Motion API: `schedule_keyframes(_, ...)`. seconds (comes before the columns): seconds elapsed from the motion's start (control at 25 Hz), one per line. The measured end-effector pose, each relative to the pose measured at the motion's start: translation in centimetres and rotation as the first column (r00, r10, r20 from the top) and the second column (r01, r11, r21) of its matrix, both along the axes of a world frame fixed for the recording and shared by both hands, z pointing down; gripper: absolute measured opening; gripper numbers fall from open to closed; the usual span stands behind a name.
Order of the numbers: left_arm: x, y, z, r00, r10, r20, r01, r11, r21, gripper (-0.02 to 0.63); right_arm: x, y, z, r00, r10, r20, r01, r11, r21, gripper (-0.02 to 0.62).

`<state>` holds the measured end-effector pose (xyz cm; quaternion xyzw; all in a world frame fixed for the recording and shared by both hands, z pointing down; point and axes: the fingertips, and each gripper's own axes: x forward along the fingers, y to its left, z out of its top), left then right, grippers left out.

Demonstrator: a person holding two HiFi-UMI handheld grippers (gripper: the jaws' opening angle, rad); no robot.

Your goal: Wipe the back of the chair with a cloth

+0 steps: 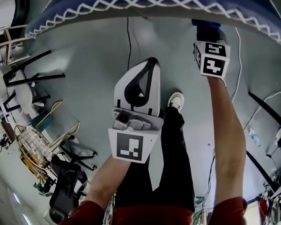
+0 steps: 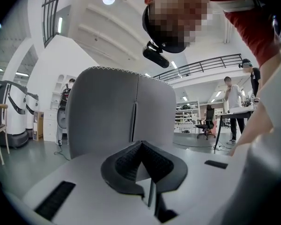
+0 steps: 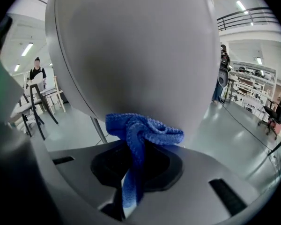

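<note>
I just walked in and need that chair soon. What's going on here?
A person is cleaning the chair with two hand-held grippers. The right gripper is shut on a blue cloth, bunched against the grey chair back. The left gripper is shut and empty, pointed at the chair but held off it.

I count two grippers: my left gripper (image 1: 147,74) at the head view's centre and my right gripper (image 3: 136,163) low in its own view. One blue cloth (image 3: 145,128) shows there too. One chair (image 1: 131,6) spans the head view's top edge, and one white shoe (image 1: 176,100) sits mid-frame.
</note>
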<state>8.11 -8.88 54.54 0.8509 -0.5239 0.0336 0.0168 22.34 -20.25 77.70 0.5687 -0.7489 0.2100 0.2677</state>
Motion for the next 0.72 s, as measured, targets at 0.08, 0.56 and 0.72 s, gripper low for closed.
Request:
schedule_keyframes(0.08,0.0,0.0,0.3,1.000,0.004,-0.008,-0.005,1.000,-0.005,0.014,0.1,-0.1,1.1,1.000,0.005,-0.014,-0.005,1.000,-0.028,0.061)
schedule_keyframes(0.56,-2.3,-0.4,-2.3,1.000,0.023,-0.004,-0.023,1.000,0.002,0.014,-1.1,5.0,-4.6,0.997,0.059,0.042,-0.060,0.998,0.027,0.061)
schedule_keyframes(0.72,-3.3,-0.2,-4.6,0.999,0.035,0.001,-0.035,0.999,0.007,0.014,-2.4,8.0,-10.5,0.992,0.081,0.092,-0.089,0.993,0.080,0.061)
